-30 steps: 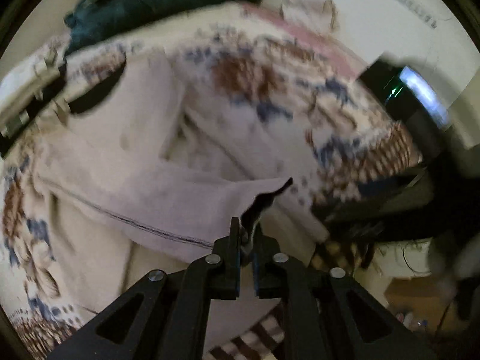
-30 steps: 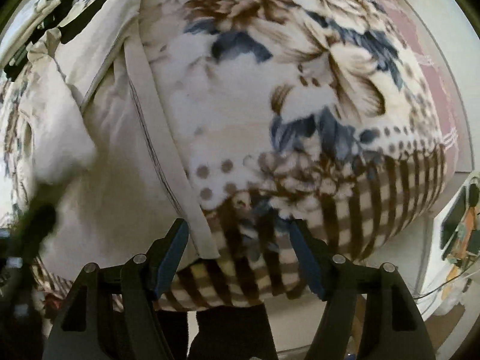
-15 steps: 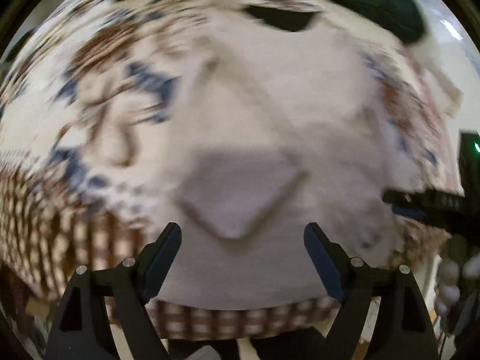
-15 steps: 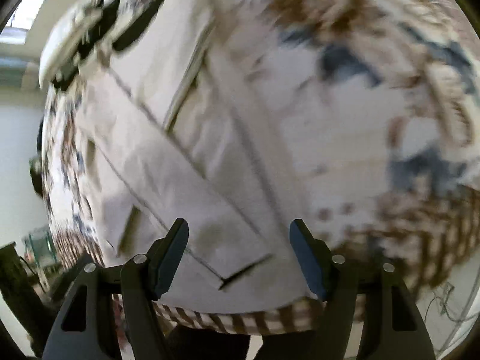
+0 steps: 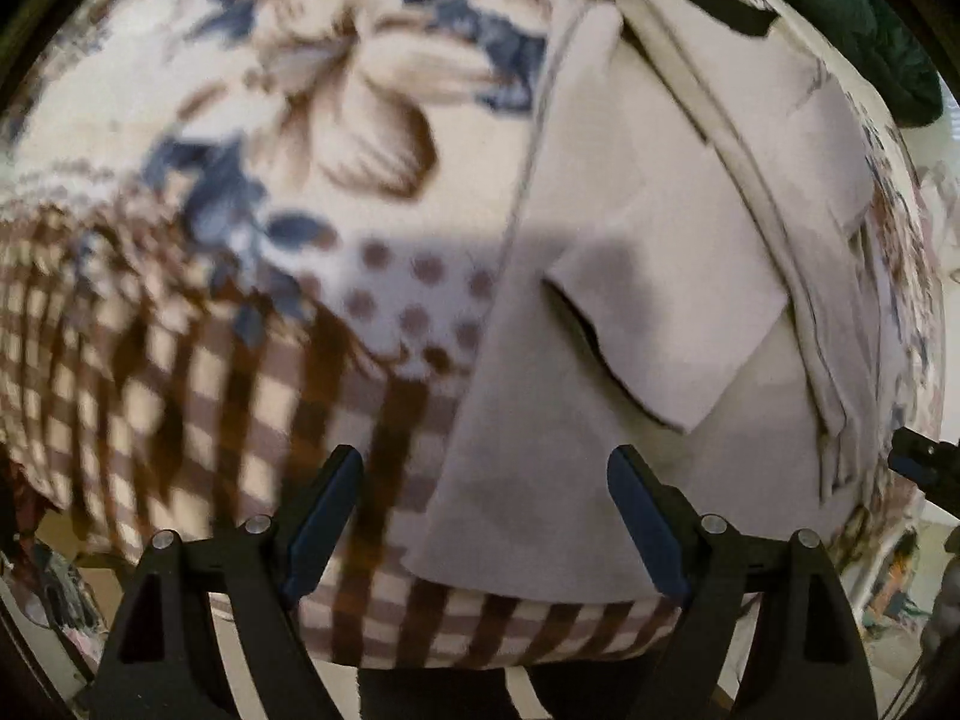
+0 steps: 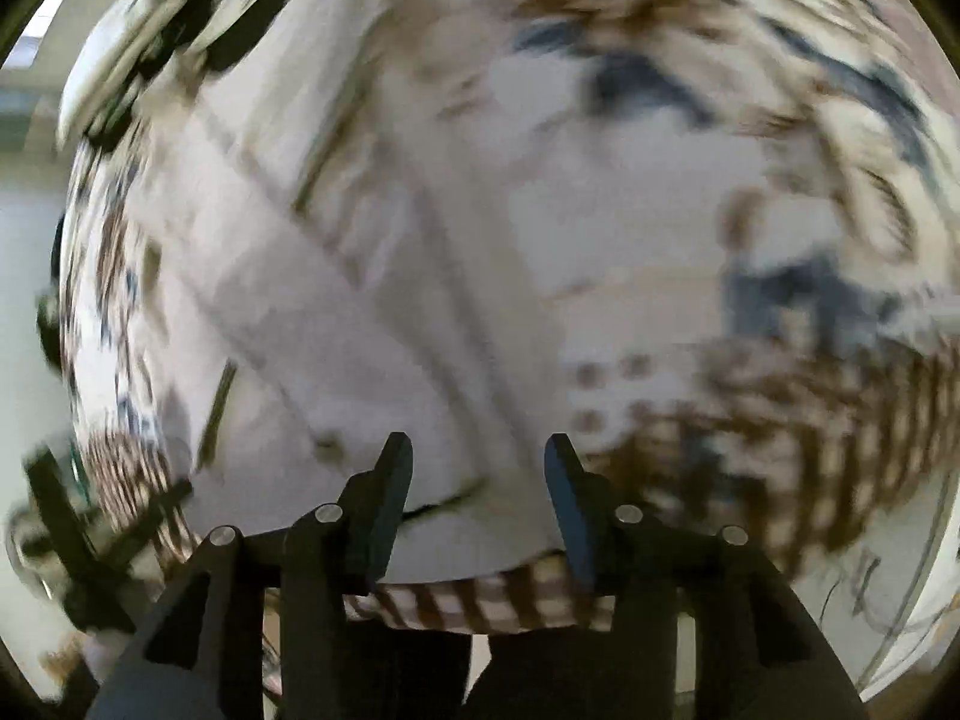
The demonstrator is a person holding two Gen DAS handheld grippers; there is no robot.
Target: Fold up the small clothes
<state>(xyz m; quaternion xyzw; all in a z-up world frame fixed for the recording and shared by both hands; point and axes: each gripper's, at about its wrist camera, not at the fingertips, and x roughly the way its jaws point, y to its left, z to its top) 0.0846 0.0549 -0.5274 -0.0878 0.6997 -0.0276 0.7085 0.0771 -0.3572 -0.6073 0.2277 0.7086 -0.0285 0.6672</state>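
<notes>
A pale beige garment (image 5: 648,276) lies spread on a floral blanket, with one corner flap (image 5: 672,336) folded over onto itself. My left gripper (image 5: 483,492) is open and empty, above the garment's near left edge. In the right wrist view the same garment (image 6: 360,324) is blurred by motion. My right gripper (image 6: 477,480) is partly open and empty, its jaws narrower than before, over the garment's near hem (image 6: 444,501).
The blanket (image 5: 270,192) has blue and brown flowers and a brown checked border (image 5: 180,396) that drops off at the near edge. A dark green cloth (image 5: 864,18) lies at the far right. My right gripper's tip (image 5: 924,468) shows at the right edge.
My left gripper has let go of the garment corner, opened and swung left. My right gripper has moved left over the garment and its jaws have narrowed.
</notes>
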